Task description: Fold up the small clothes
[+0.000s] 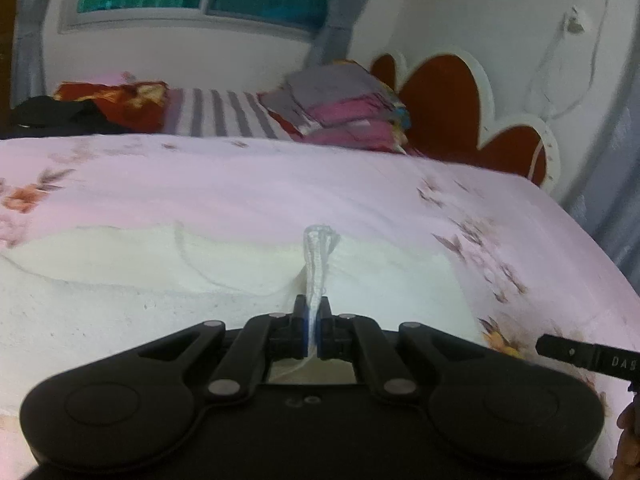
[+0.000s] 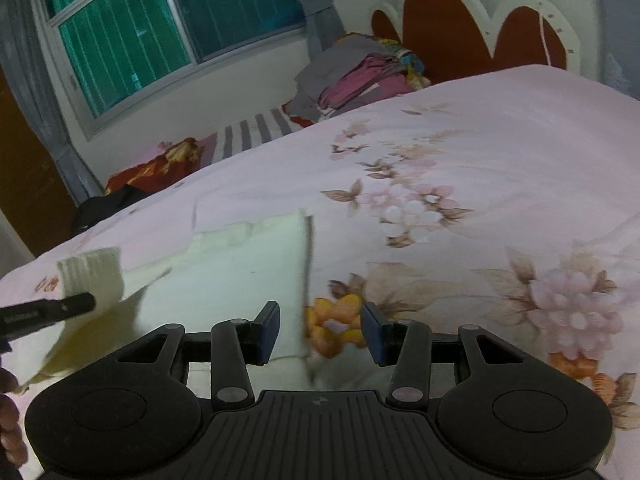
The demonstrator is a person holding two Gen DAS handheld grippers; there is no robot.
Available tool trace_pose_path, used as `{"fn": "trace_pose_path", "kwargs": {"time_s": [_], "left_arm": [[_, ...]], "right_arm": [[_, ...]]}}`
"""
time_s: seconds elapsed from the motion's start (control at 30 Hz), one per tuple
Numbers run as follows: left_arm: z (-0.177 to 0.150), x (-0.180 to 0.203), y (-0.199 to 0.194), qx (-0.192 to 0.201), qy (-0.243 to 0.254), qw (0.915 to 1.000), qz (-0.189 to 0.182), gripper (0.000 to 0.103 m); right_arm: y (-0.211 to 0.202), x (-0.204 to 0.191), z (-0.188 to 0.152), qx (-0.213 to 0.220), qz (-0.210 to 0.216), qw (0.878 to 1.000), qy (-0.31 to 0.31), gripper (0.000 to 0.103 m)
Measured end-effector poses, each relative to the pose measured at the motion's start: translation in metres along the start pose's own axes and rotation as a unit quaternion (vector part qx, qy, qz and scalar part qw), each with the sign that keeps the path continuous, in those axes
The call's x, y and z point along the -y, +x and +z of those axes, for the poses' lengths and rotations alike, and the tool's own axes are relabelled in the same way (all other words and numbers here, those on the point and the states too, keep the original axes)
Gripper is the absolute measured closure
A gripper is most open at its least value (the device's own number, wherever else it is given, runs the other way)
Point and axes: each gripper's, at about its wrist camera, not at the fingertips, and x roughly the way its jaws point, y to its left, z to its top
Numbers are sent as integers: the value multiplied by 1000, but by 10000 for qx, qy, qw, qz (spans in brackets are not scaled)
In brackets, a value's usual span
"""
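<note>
I saw one cream knitted garment [image 2: 240, 264] lying flat on the pink floral bedsheet [image 2: 500, 152]. My left tool [image 1: 313, 316] was pinched on its ribbed cuff [image 1: 318, 256]; my right tool [image 2: 320, 334] stood half-wide, empty, over its edge.

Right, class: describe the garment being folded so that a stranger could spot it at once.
Find the bed's pink floral sheet. On its near side lies a cream knitted garment, spread flat. Unlike the bright folded pile by the headboard, it is pale and plain, its ribbed cuff pinched in the left claw.
</note>
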Motion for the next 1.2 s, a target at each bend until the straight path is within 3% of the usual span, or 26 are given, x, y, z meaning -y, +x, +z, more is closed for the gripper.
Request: {"fn": "trace_pose_path", "kwargs": {"time_s": [0.37, 0.5, 0.57, 0.6, 0.63, 0.7, 0.8, 0.9, 1.07, 1.2], "left_arm": [[-17, 39, 27, -459, 352, 9983, -36, 100], [-19, 45, 30, -558, 365, 9977, -82, 95], [-20, 48, 30, -601, 368, 9974, -135, 80], [-20, 49, 29, -604, 344, 9974, -193, 69], [-19, 50, 27, -601, 351, 9974, -199, 50], [-19, 51, 13, -397, 436, 9982, -79, 31], [-22, 36, -19, -93, 377, 9992, 124, 34], [-34, -3, -59, 129, 119, 9978, 633, 39], [-65, -89, -113, 106, -565, 9835, 1716, 45], [-74, -130, -122, -75, -928, 9787, 1829, 48]], "right_arm": [[-18, 38, 1, 10, -163, 9997, 176, 57], [-21, 45, 3, -17, -160, 9997, 188, 57], [-21, 45, 4, -19, -117, 9997, 201, 57], [-22, 45, 4, -14, -96, 9998, 199, 57], [-22, 44, 5, -18, -74, 9998, 204, 57], [-23, 41, 6, -31, -9, 9997, 223, 57], [-21, 29, 8, -28, 175, 9996, 222, 57], [-13, 9, 11, -98, 452, 9988, 160, 57], [16, -31, 8, -419, 995, 9940, 187, 57], [46, -57, -2, -717, 1079, 9915, 72, 57]]}}
